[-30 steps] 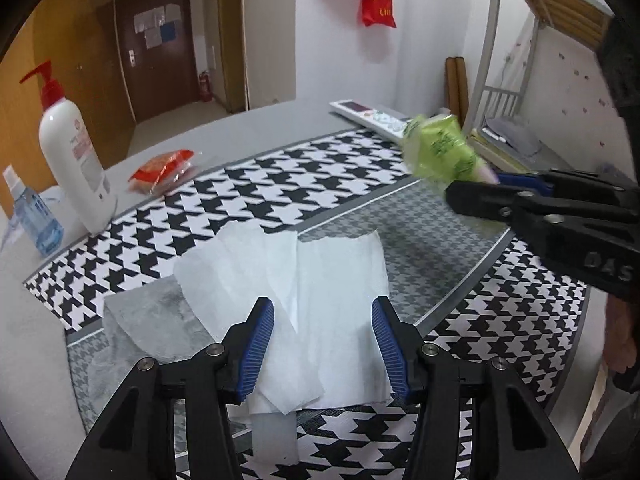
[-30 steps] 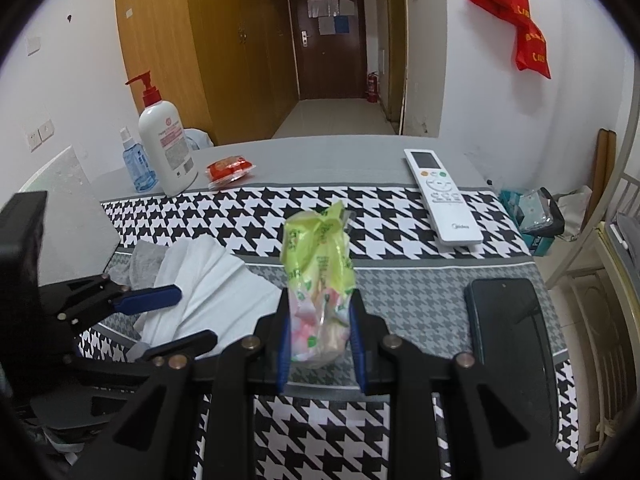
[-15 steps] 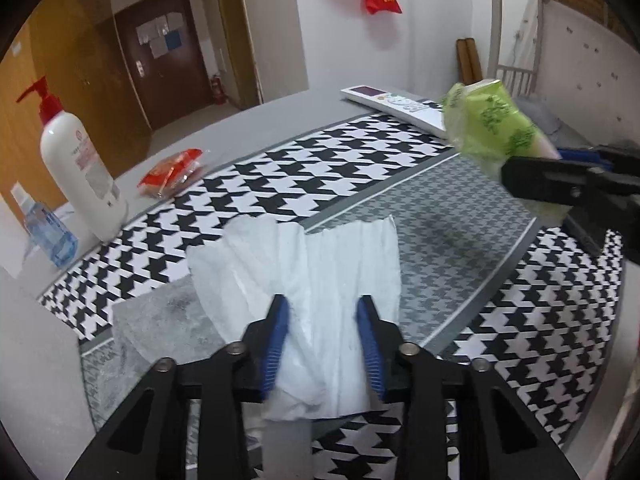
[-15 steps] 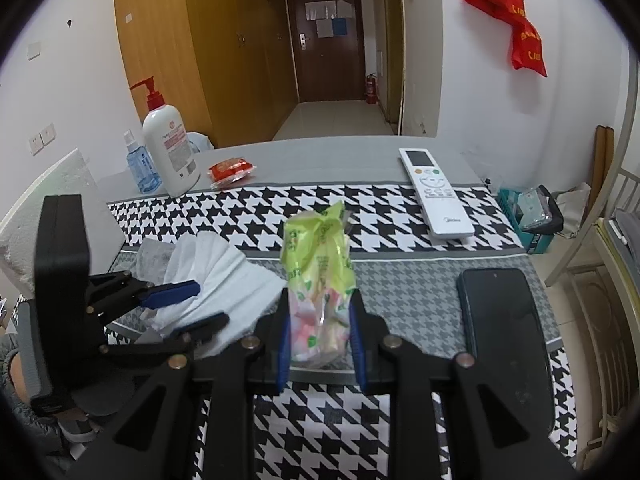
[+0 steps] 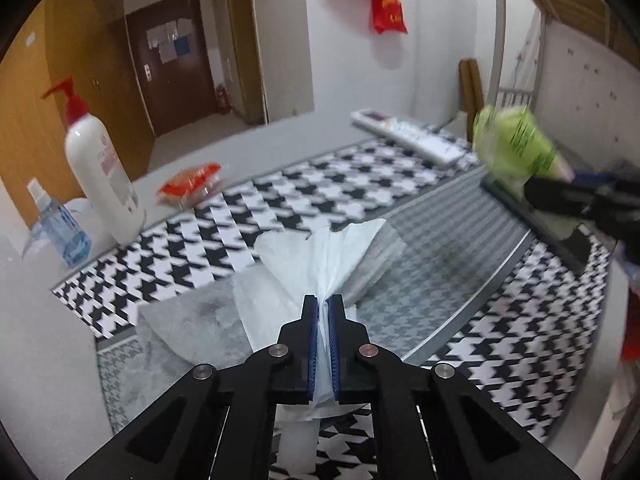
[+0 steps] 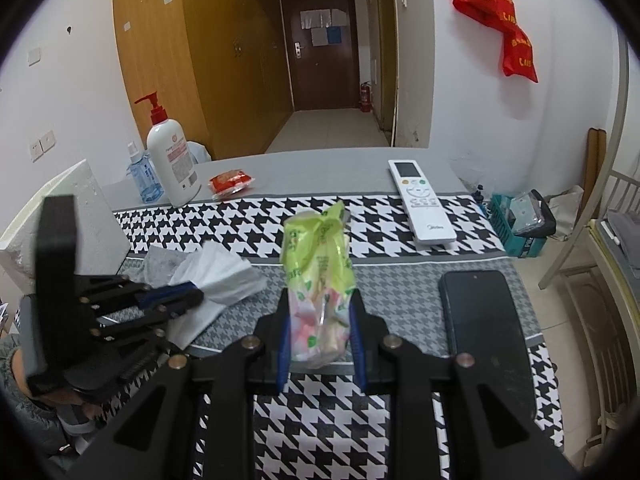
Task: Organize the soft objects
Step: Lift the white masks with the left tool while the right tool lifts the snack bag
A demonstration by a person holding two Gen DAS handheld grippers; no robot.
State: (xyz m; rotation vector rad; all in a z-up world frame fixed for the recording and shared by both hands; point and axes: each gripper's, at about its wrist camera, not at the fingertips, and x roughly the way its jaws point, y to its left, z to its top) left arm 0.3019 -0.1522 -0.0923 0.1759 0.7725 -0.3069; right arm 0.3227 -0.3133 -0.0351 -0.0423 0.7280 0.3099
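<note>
A white tissue (image 5: 320, 256) lies over a grey cloth (image 5: 192, 316) on the houndstooth mat (image 5: 328, 192). My left gripper (image 5: 323, 304) is closing tight on the tissue's near edge, and its pads pinch the paper into a fan. In the right wrist view the same gripper (image 6: 192, 296) holds the tissue (image 6: 224, 276) at the left, just off the mat. My right gripper (image 6: 320, 308) is shut on the lower half of a green snack bag (image 6: 316, 256) and holds it upright above the mat. The left wrist view shows that bag (image 5: 512, 148) blurred at the right.
At the back left stand a white pump bottle (image 6: 172, 164) and a blue spray bottle (image 6: 142, 180), with a red packet (image 6: 231, 182) beside them. A white remote (image 6: 420, 200) and a black phone (image 6: 484, 328) lie on the right. A white foam block (image 6: 80, 208) sits left.
The left jaws went from wide open around the flat tissue to pinched shut on it, bunching it upward. The right gripper kept its hold on the green bag and barely shifted.
</note>
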